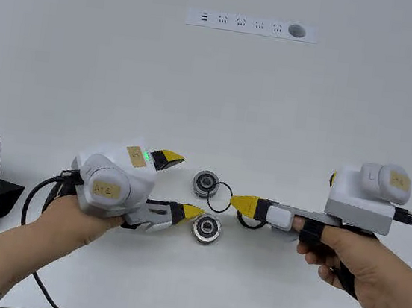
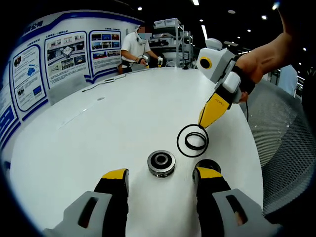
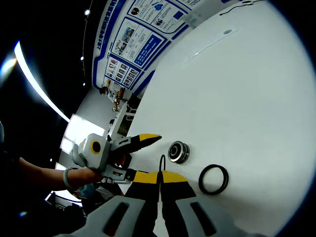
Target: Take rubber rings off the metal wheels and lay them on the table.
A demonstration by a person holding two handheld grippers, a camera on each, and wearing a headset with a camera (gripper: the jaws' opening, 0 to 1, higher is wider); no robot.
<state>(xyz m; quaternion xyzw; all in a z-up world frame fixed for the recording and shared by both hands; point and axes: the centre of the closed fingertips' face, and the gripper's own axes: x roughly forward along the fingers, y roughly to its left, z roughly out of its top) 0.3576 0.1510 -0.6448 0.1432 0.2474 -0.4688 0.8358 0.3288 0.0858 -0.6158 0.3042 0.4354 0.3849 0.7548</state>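
Two hand-held white plastic tools nearest. Left gripper: yellow-tipped jaws spread, holding nothing. Right gripper: jaws pressed together, pinching thin black rubber ring. Two round shiny metal wheels, dark hubs: near wheel, far wheel, thin ring just beside latter. Second ring, thicker black rubber ring, flat on smooth white table. Far edge: one long white power strip.
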